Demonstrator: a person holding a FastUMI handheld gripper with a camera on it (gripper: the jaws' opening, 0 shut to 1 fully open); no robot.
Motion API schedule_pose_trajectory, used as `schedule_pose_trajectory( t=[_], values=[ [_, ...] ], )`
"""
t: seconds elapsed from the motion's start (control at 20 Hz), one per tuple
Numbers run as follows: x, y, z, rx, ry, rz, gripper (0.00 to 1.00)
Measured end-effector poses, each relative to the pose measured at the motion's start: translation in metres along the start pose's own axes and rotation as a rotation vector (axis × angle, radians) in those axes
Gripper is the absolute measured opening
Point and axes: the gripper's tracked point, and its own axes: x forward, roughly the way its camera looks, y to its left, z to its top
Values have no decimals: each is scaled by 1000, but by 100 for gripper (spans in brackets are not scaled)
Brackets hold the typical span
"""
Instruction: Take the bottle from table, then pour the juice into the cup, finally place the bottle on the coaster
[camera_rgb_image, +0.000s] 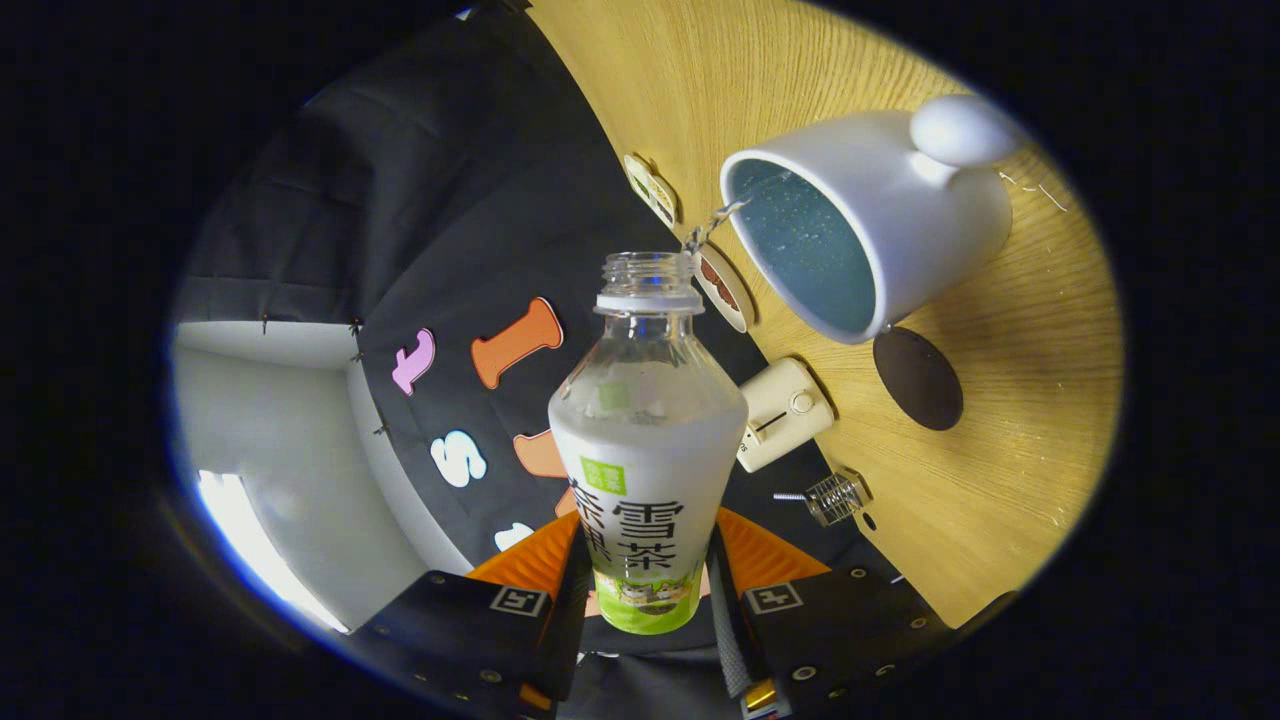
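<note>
The gripper (645, 600) has its 2 fingers closed against the lower sides of a clear plastic bottle (647, 440), one finger pressing each flank, so the bottle is held firmly between them. The bottle has no cap, its threaded neck is open, and a white collar ring sits just below the threads. A white wrap label with a small green patch, large dark East Asian characters and a green band with a small picture at the bottom covers the lower body; the characters are printed but I leave them unread. The upper body is transparent.

The whole scene is tilted, with the light wooden table (1000, 480) running up the side at 3 o'clock of the bottle. From the bottle's mouth a thin stream of clear liquid (715, 222) arcs toward 1 o'clock into a white ceramic cup (900, 235) with a speckled blue inside and a rounded white knob-like handle on its far side. The cup's rim lies just beyond the bottle's mouth, apart from it.

A dark brown round coaster (918, 378) lies flat on the table just beside the cup, at 2 o'clock from the bottle's middle. A small cream-coloured box-shaped device with a knob and slot (785, 412) stands at 3 o'clock, near the bottle's shoulder. A small metal spring-like clip (838, 496) lies at 4 o'clock. 2 round printed discs (722, 287) sit at the table's edge near the mouth; their printing is too small to tell.
</note>
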Motion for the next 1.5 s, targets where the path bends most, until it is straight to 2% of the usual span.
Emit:
schedule_pose_trajectory(
  t=[0.6, 0.9, 1.2, 1.25, 1.5],
  values=[
    [11, 0, -12, 88, 14, -80, 57],
    [11, -11, -7, 63, 2, -115, 57],
    [10, -46, -2, -95, 9, -209, 57],
    [8, -52, 0, -142, 10, -225, 57],
    [8, -67, -2, -467, 85, -195, 57]
  ],
)
